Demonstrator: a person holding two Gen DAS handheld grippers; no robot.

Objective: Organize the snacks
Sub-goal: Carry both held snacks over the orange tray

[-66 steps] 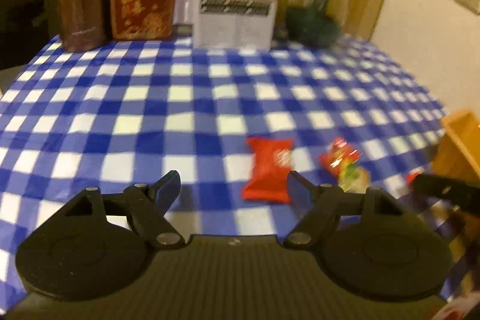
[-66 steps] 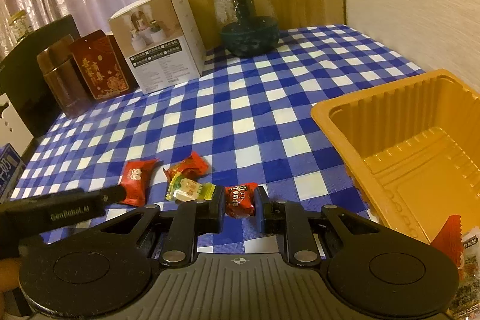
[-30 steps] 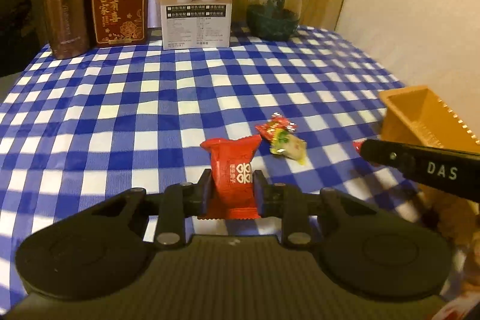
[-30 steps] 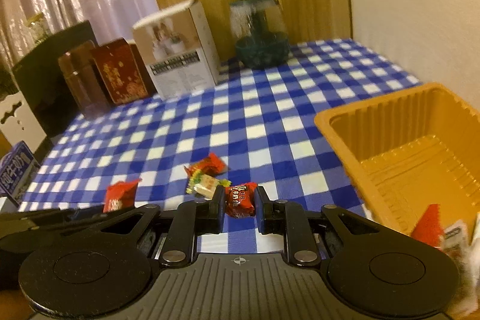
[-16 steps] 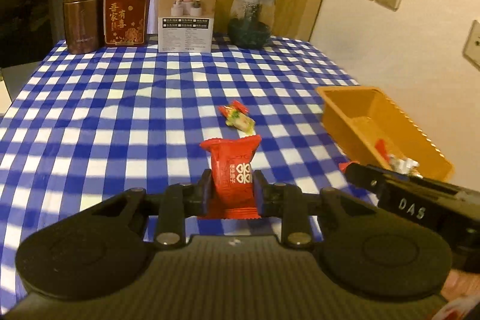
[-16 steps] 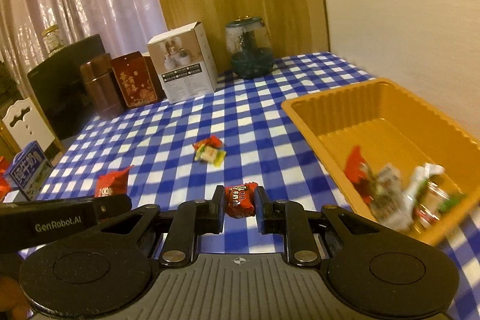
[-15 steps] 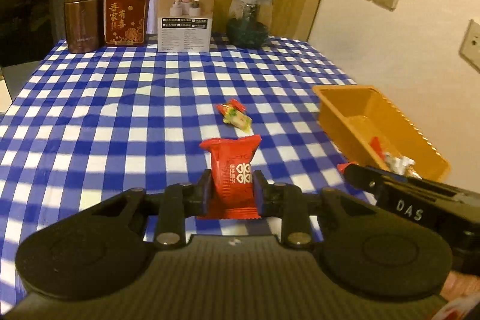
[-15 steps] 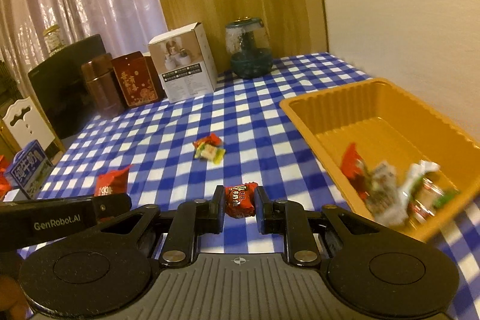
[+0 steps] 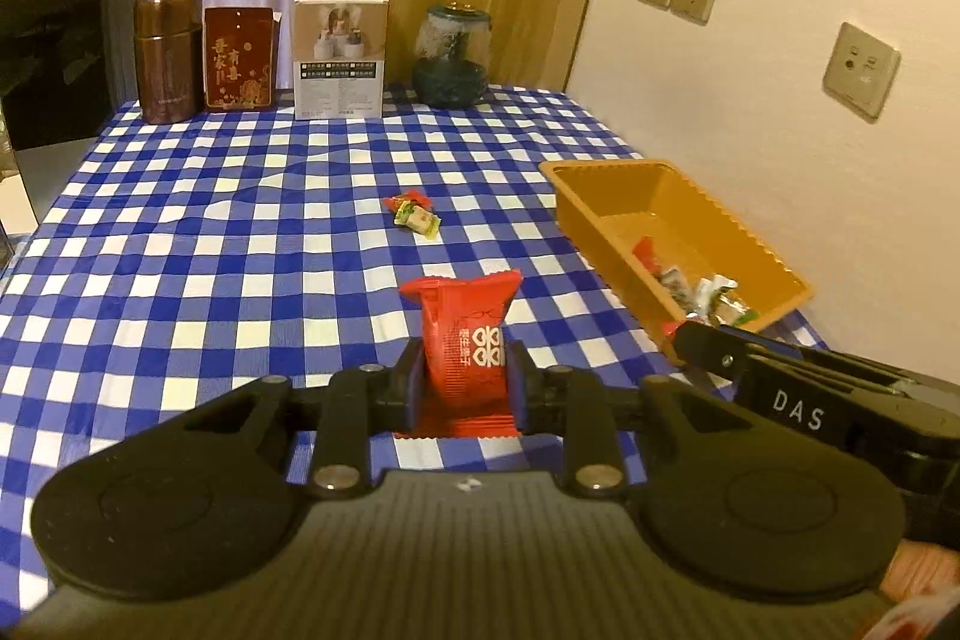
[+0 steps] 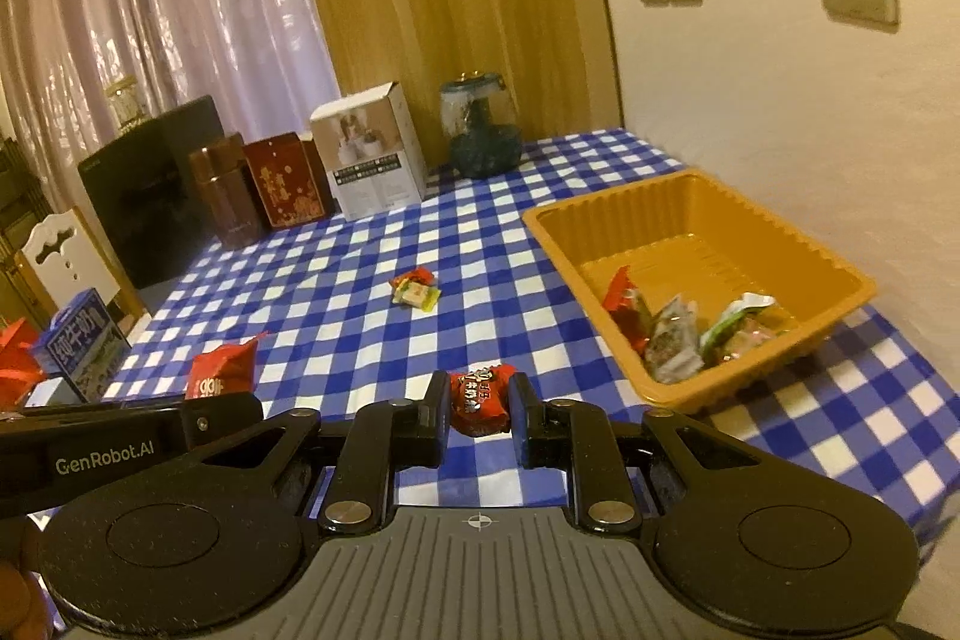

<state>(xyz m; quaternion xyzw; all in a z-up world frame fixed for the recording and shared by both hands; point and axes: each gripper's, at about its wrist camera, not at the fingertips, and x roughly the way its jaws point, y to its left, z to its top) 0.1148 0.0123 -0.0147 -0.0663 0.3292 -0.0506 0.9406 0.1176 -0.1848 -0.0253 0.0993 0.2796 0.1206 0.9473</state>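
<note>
My left gripper (image 9: pixel 465 379) clamped a red packet (image 9: pixel 462 340). Right gripper (image 10: pixel 479 409) pinched a small red candy (image 10: pixel 480 397). Orange tray (image 10: pixel 780 250) lay ahead-right.

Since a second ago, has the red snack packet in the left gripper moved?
Yes. The red packet, clamped in the left gripper, has risen and pulled back from the white box, now much farther off.

on the table (image 9: pixel 180 244), the tray (image 9: pixel 606 196) sits at three o'clock, wrapped snacks (image 10: pixel 690 328) in its near end. two loose candies (image 9: pixel 414 217) lie centre. at twelve o'clock, left to right: canister (image 9: pixel 167 55), carton (image 9: pixel 239 58), box (image 9: pixel 340 52), jar (image 9: pixel 451 55).
</note>
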